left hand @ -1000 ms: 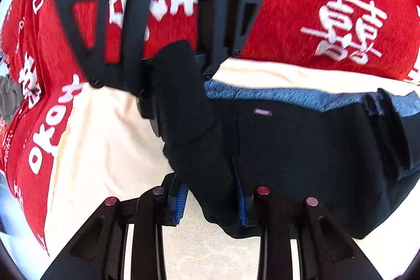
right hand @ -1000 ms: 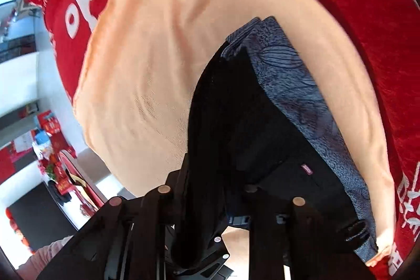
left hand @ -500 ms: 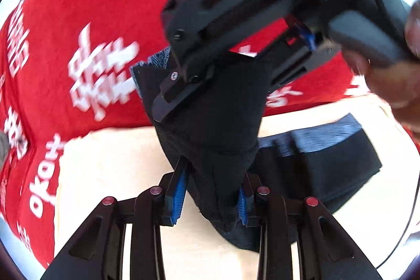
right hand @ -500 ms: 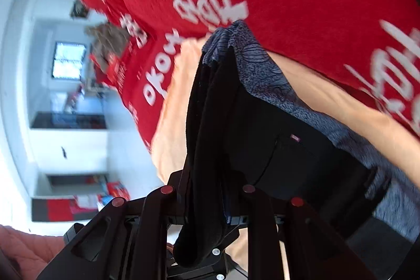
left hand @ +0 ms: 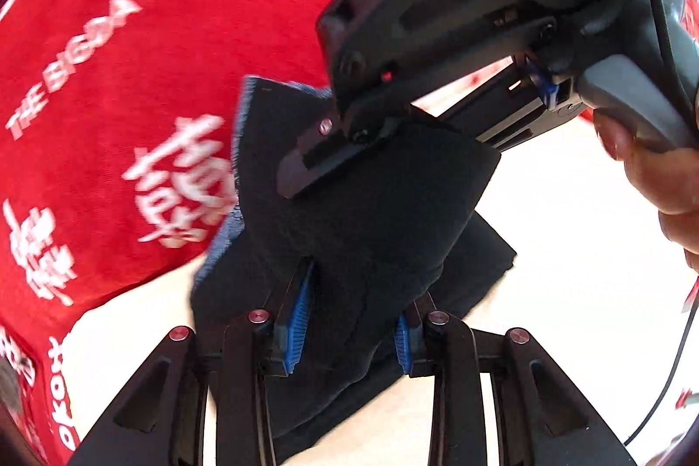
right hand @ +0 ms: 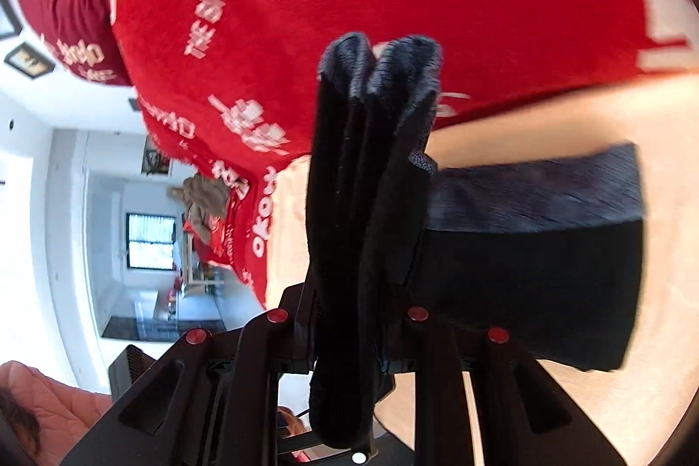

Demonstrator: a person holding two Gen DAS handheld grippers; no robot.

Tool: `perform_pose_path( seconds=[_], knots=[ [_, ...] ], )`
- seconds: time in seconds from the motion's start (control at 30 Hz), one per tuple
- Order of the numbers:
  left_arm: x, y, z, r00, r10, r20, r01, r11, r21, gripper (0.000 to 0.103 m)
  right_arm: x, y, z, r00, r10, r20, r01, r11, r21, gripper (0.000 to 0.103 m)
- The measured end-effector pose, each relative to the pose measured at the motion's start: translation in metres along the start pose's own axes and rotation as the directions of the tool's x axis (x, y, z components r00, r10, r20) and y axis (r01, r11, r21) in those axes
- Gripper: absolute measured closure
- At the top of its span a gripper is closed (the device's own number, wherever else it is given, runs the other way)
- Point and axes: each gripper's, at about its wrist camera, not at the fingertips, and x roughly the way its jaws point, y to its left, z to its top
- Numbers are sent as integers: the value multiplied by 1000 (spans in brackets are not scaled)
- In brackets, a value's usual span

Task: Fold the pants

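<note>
Aloft, black pants [left hand: 371, 230] pinched tight in both left gripper [left hand: 349, 326] and right gripper [right hand: 349, 317].

A home: red blanket [right hand: 393, 7], framed pictures [right hand: 26, 60], window [right hand: 150, 241] beyond.

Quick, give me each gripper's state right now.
Left gripper: closed on the pants.
Right gripper: closed on the same pants, gripping a bunched fold.
</note>
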Motion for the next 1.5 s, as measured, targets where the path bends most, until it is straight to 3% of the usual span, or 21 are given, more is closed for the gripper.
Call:
perform_pose_path(
  seconds=[0.13, 0.3, 0.43, 0.5, 0.53, 0.67, 0.77, 0.93, 1.03, 1.17, 1.3, 1.4, 1.5],
  knots=[
    [39, -27, -5, 996, 4, -86, -2, 1000, 25, 70, 9, -59, -9, 999, -34, -5, 34, 997, 75, 80],
    [55, -44, -13, 994, 27, -104, -22, 998, 53, 70, 11, -98, -18, 1000, -19, 17, 17, 993, 116, 80],
    [60, -53, -20, 990, 42, -135, -31, 996, 88, 70, 17, -102, -28, 995, -101, -9, 101, 990, 98, 77],
    [58, -48, -23, 989, 41, -140, -28, 995, 94, 59, 13, -100, -33, 993, -116, -9, 117, 988, 98, 77],
    [55, -45, -25, 989, 23, -146, -11, 997, 81, 49, 12, -98, -34, 991, -136, -8, 136, 986, 93, 77],
    [38, -32, -36, 987, -36, -159, 42, 999, 32, 49, 11, -90, -36, 975, -222, -13, 223, 972, 71, 77],
    [21, -12, -47, 987, -47, -152, 46, 999, -10, 49, 13, -79, -38, 950, -312, -24, 312, 950, 27, 77],
    [12, 46, -59, 985, -14, -174, -12, 989, -147, 49, 9, -62, -51, 884, -467, -20, 467, 884, -18, 69],
    [21, 88, -70, 973, 9, -230, -67, 967, -246, 49, 3, -57, -62, 871, -491, -16, 491, 871, -1, 69],
    [30, 121, -84, 959, -25, -282, -78, 935, -346, 49, -2, -52, -75, 857, -515, -8, 515, 855, 58, 69],
    [32, 135, -93, 953, -56, -299, -68, 919, -388, 49, -8, -22, -88, 788, -612, 72, 611, 791, 35, 69],
    [32, 141, -97, 952, -74, -298, -53, 917, -395, 49, -2, 7, -94, 785, -606, 129, 611, 792, -3, 69],
    [38, 148, -105, 941, -117, -316, -33, 902, -431, 49, 21, 19, -90, 771, -627, 113, 635, 770, -59, 69]
  ],
)
